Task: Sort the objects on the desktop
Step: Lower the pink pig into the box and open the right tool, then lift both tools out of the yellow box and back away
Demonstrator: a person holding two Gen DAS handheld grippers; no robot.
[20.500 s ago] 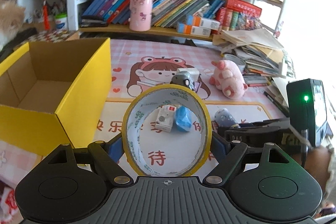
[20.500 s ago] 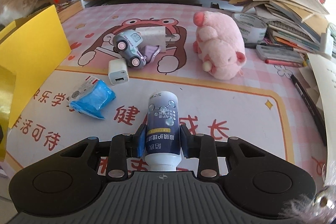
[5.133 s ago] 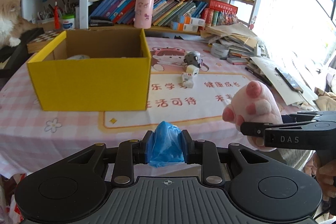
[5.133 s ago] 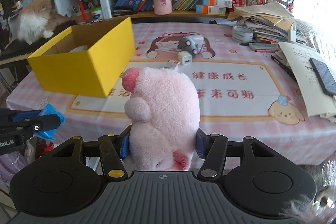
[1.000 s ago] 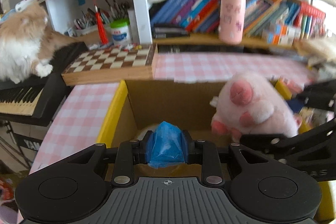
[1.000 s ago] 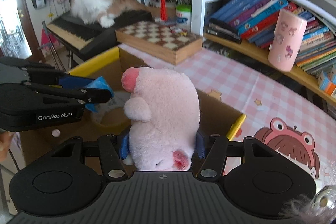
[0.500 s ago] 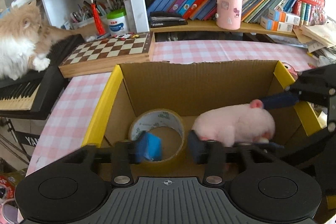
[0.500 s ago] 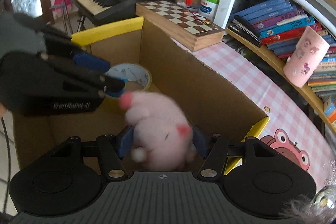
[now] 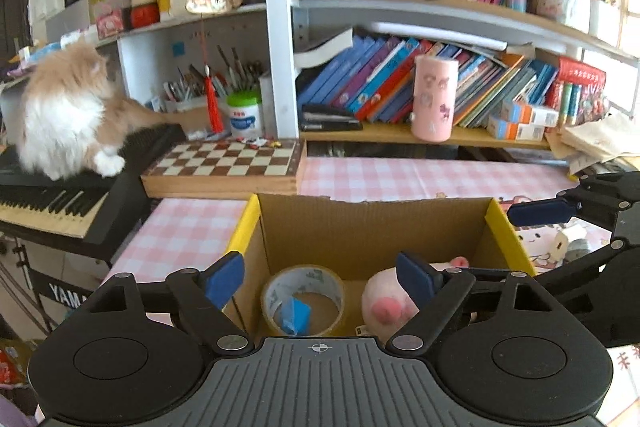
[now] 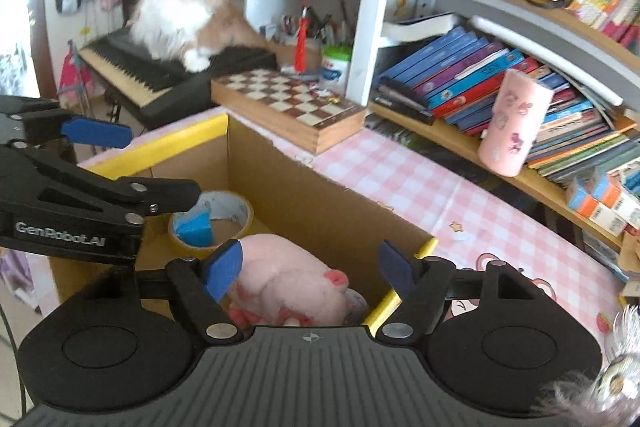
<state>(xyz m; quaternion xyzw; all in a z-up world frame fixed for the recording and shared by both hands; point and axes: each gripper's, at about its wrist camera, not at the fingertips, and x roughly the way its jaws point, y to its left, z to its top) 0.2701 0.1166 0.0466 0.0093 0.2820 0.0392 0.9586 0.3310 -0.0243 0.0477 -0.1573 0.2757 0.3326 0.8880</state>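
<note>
Left wrist view: both tongs, left (image 9: 320, 277) and right (image 10: 310, 265), hover spread wide, empty, above the yellow box (image 9: 496, 227).

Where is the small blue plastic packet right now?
The small blue plastic packet lies inside the yellow cardboard box, within the ring of the yellow tape roll, left of the pink plush pig in the left wrist view.

The table (image 9: 400, 179) is covered by a pink checked cloth. A yellow cardboard box (image 9: 372, 223) is set on it, and a wooden chessboard (image 9: 224, 167) lies just behind the box. At the right, a printed cartoon mat (image 10: 500, 267) is spread over the cloth.
</note>
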